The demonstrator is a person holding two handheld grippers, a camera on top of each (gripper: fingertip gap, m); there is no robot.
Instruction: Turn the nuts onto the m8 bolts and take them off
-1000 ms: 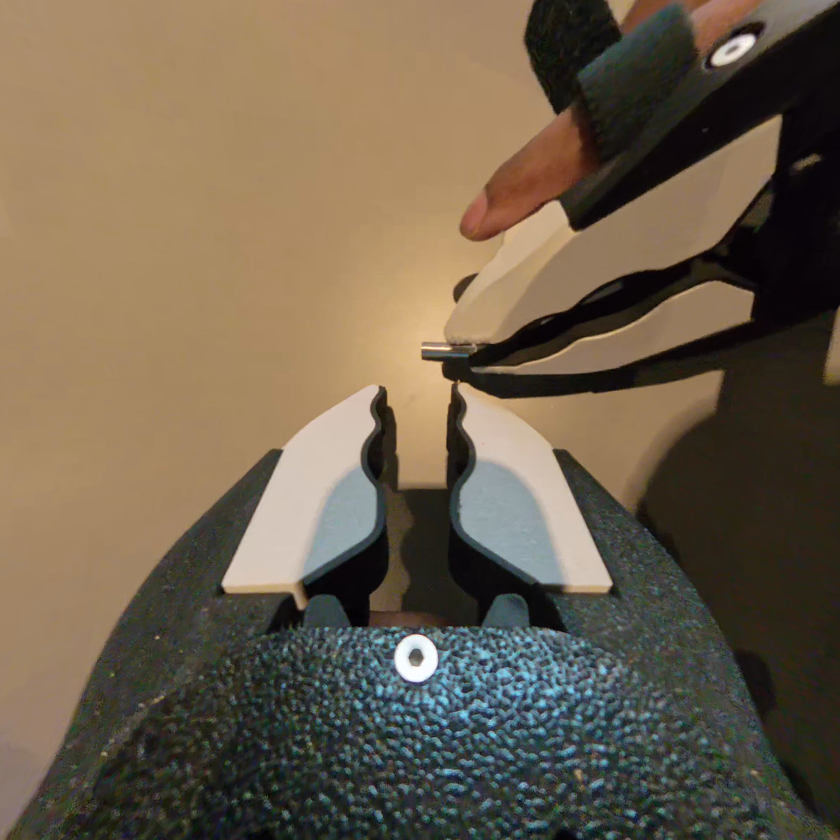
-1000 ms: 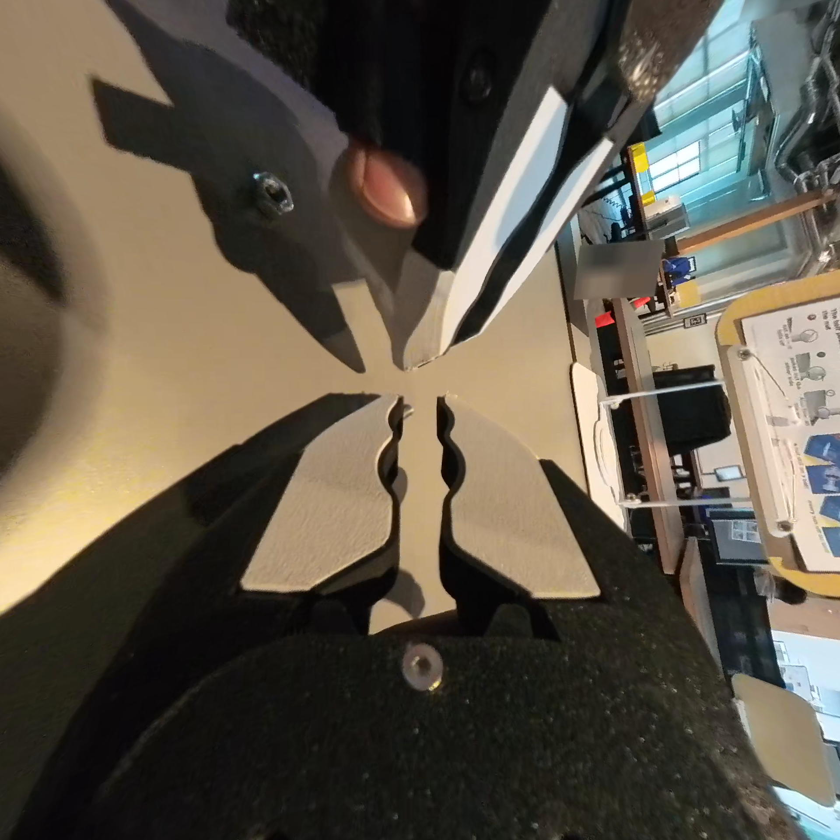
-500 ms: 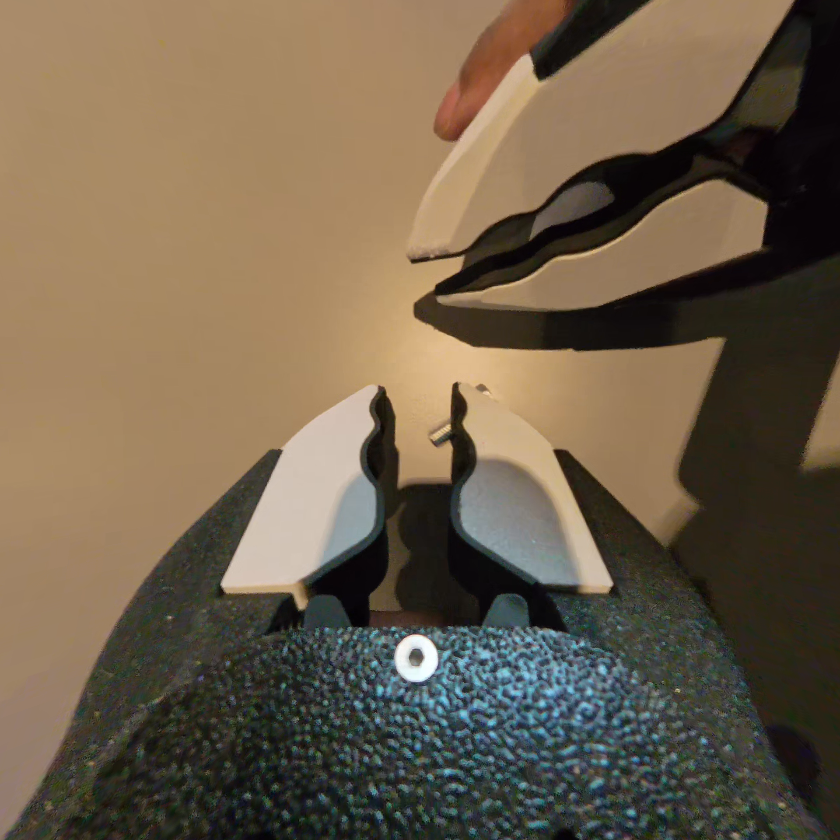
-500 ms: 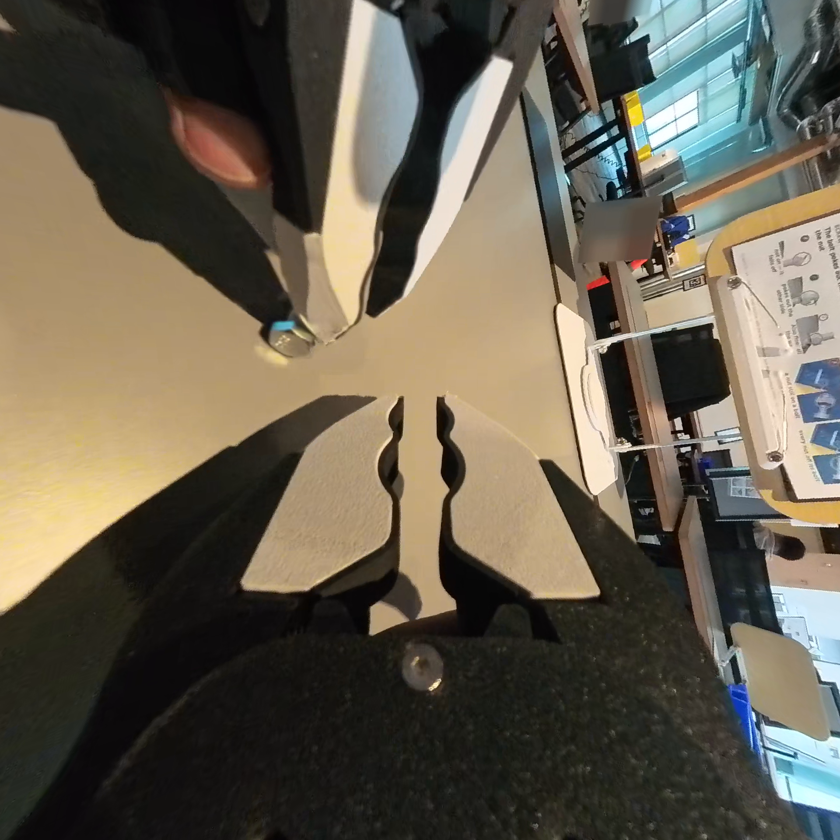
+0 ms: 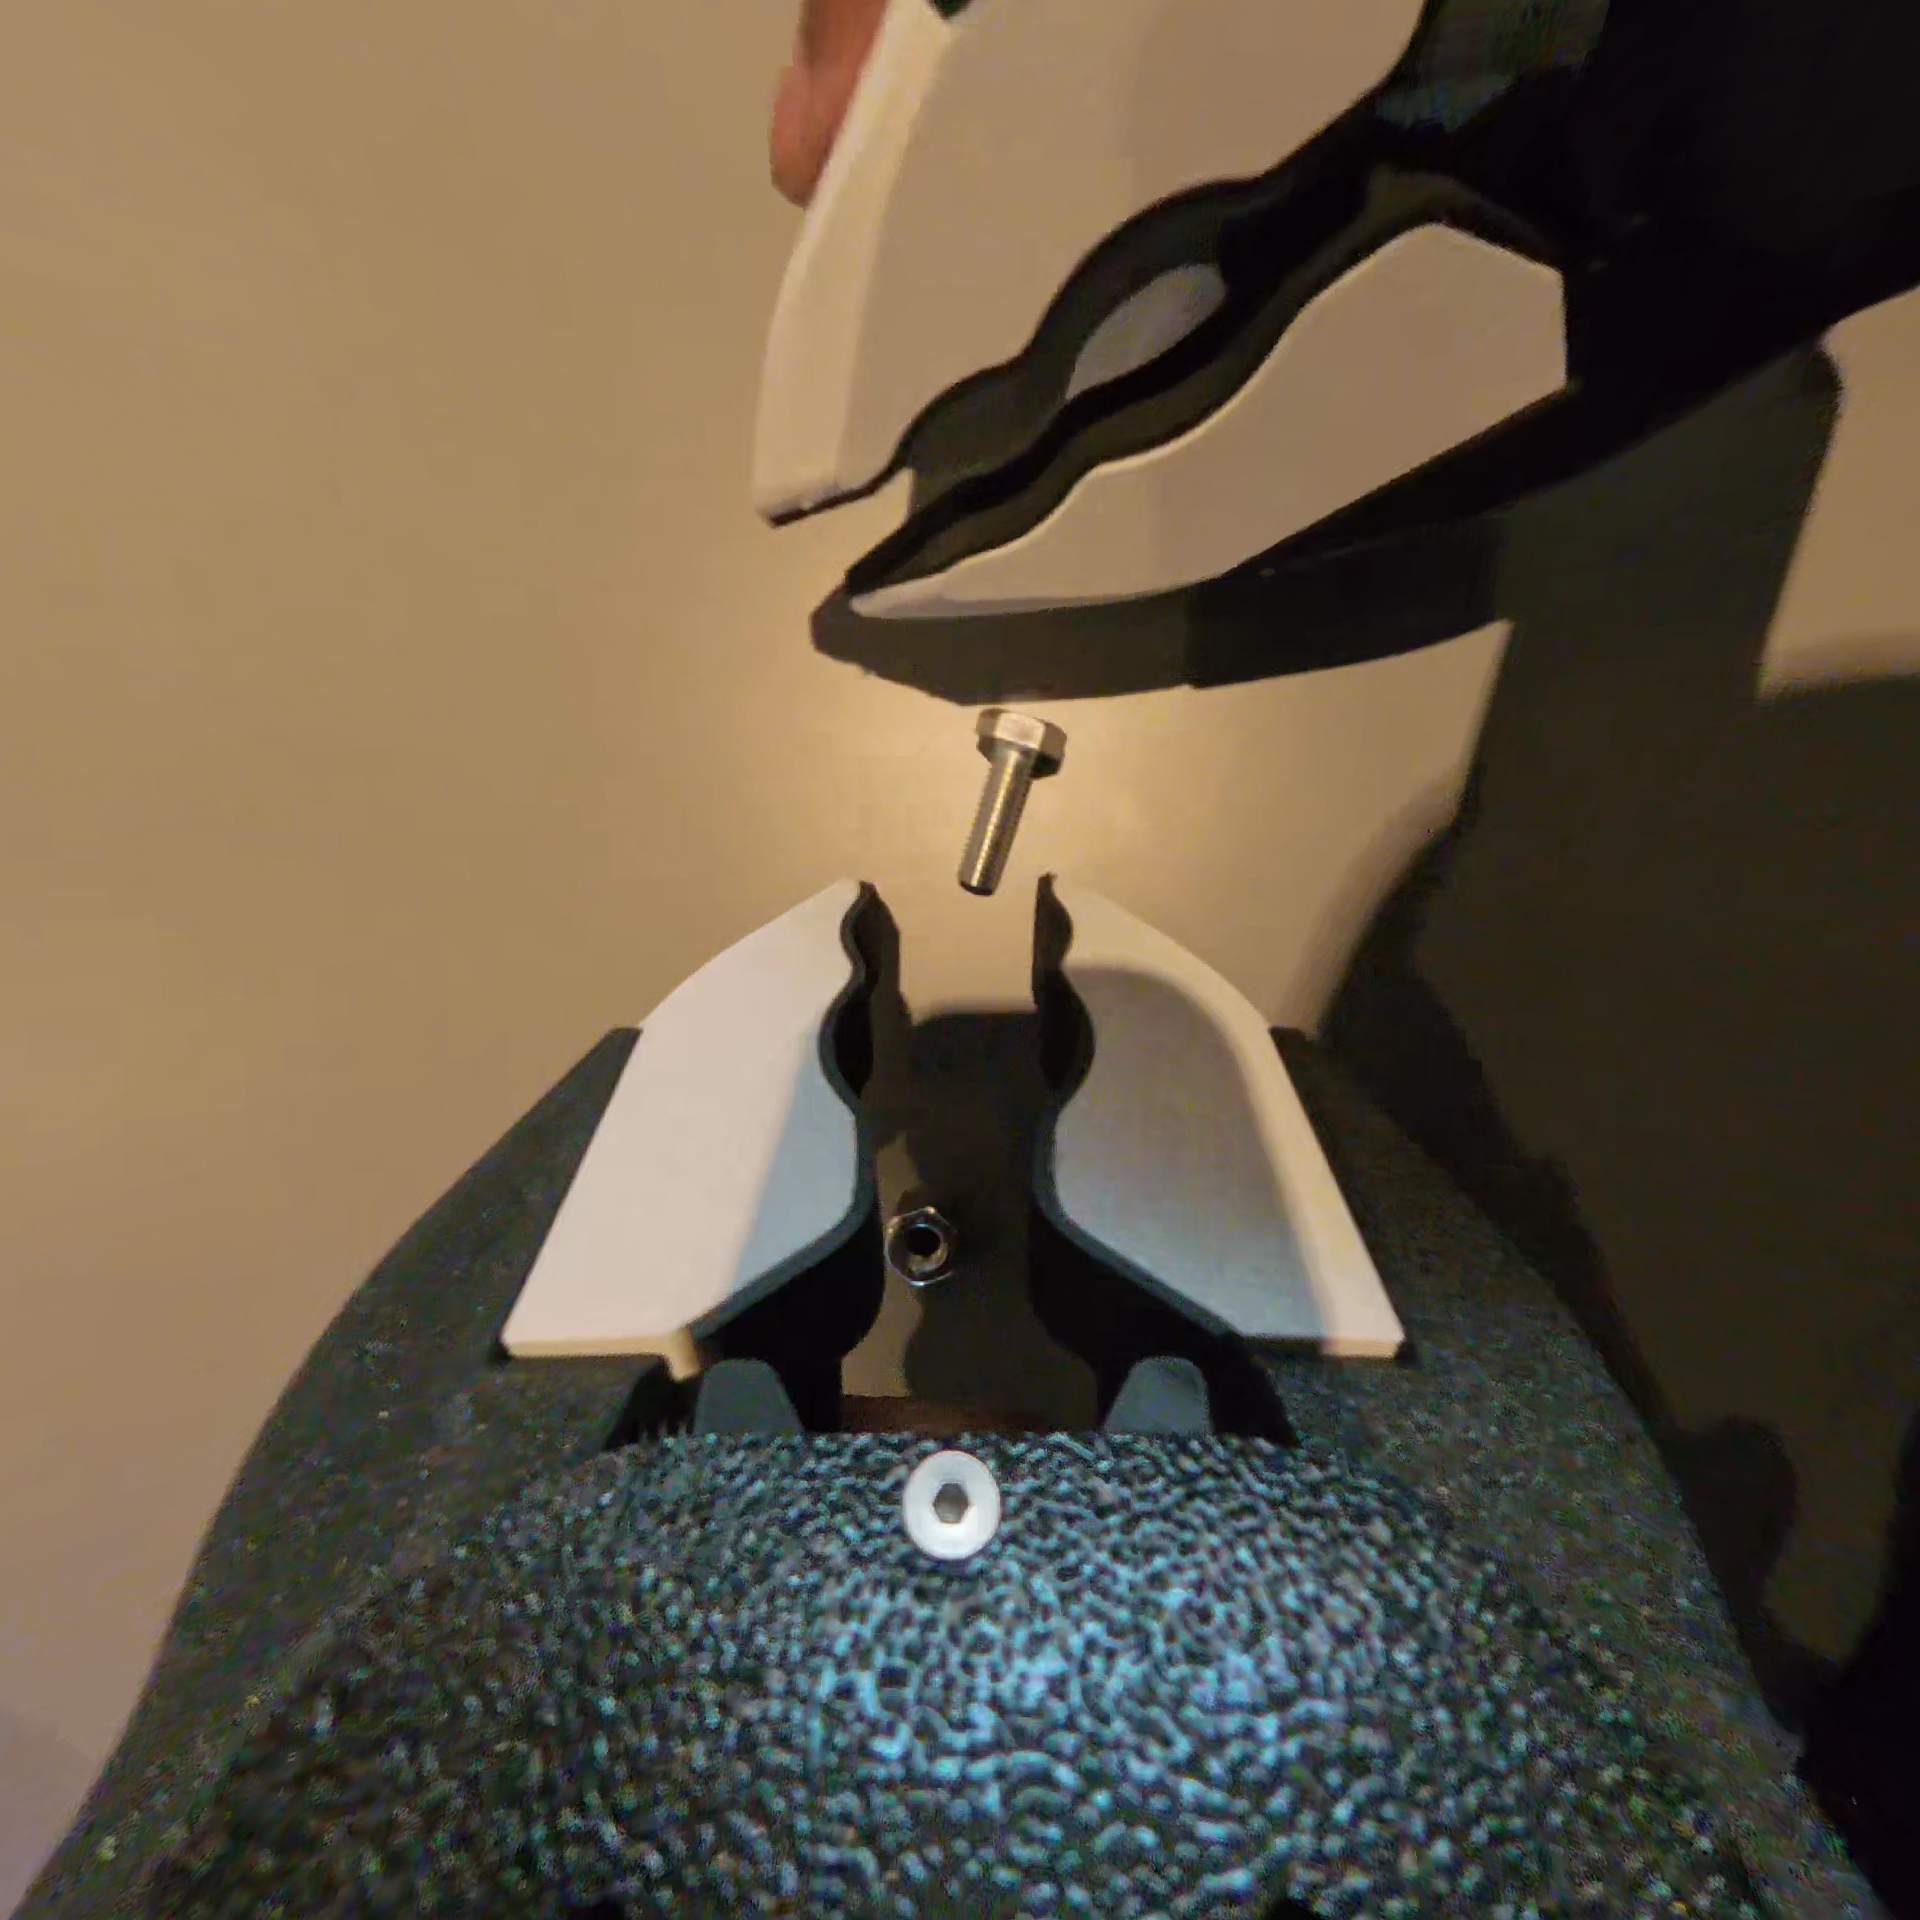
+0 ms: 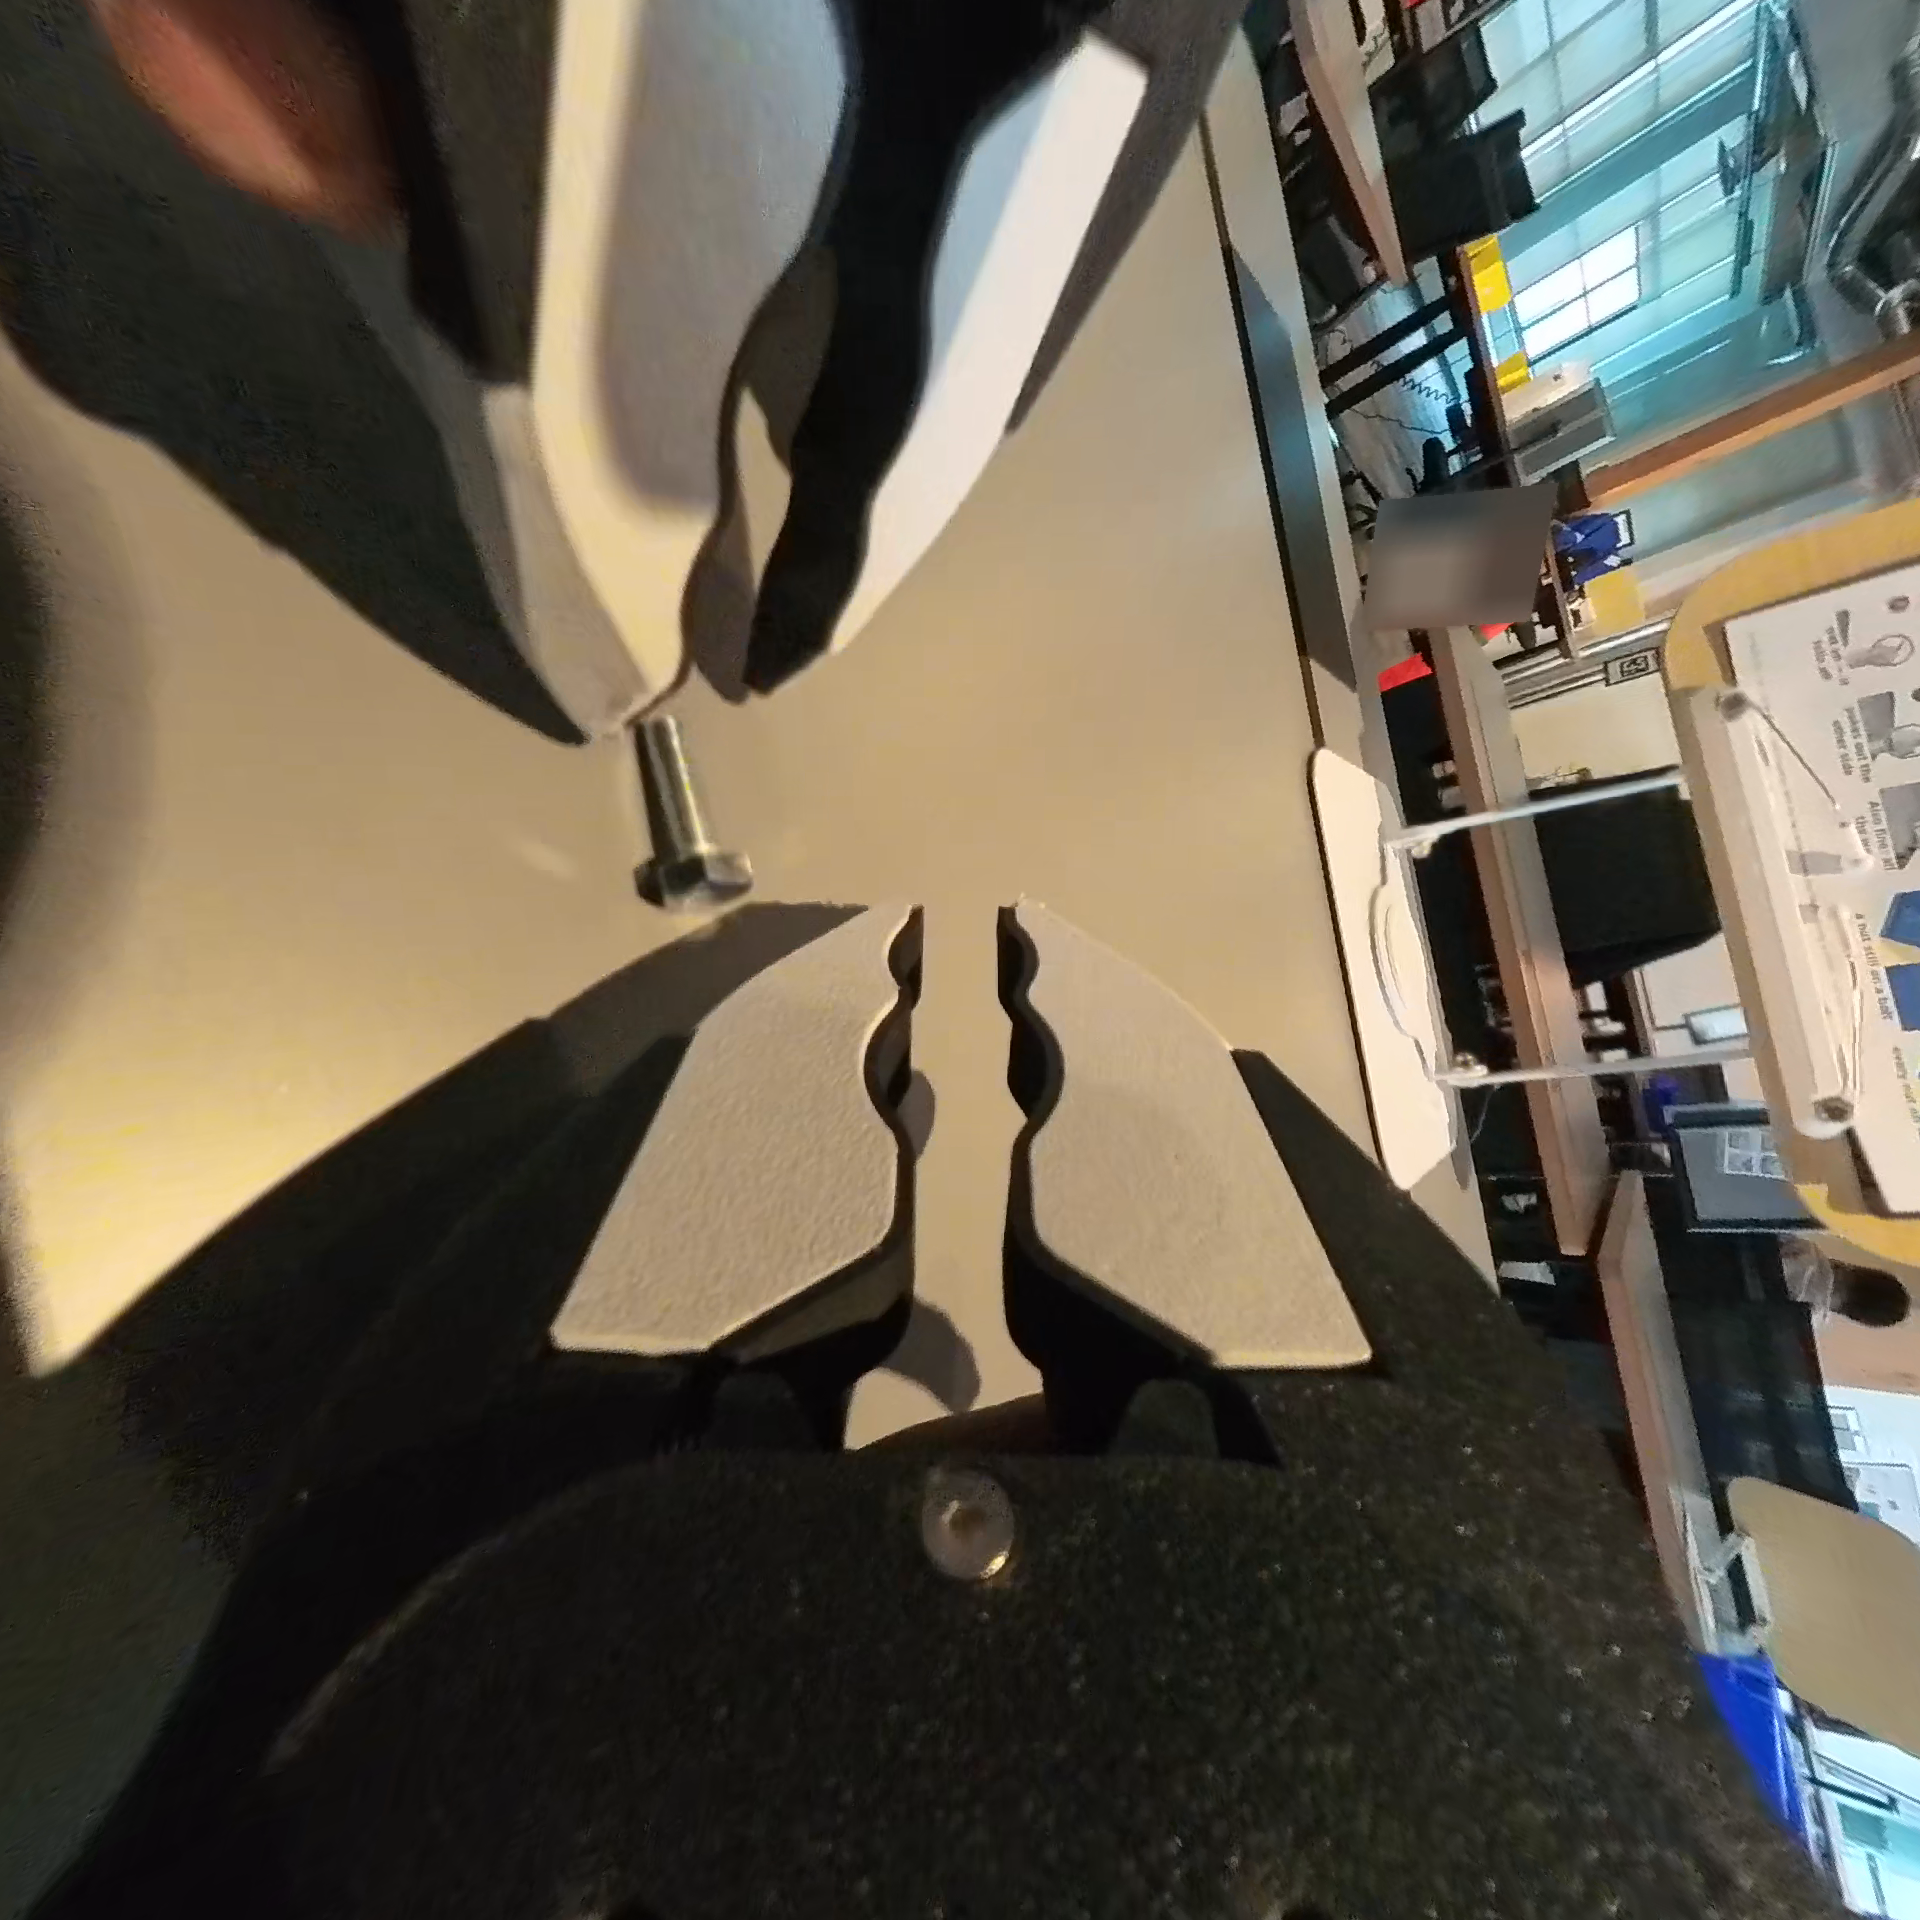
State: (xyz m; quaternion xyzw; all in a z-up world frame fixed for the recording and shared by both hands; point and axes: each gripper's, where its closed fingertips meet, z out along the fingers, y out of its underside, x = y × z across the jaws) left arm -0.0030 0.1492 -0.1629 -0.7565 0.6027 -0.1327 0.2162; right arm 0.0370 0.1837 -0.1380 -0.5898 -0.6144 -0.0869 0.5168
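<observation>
Both sets of jaws are standing parted and gripping nothing; the left gripper (image 5: 951, 894) is hovering low over the tan tabletop (image 5: 364, 623), with the right gripper (image 6: 958, 912) facing it from the far side; between their tips, a steel bolt (image 5: 1006, 800) is lying loose on the surface, its hex head towards the right gripper and its shank end just beside one of the left fingers (image 6: 582, 665); a small hex nut (image 5: 916, 1247) is resting on the table farther back, showing through the gap between the left fingers, apart from the bolt. Neither piece is being held, so threading has yet to begin. Bolt and nut are looking light, rigid and slick, and the round shank is likely to roll; the flats of the head and of the nut are probably offering the surest hold.
</observation>
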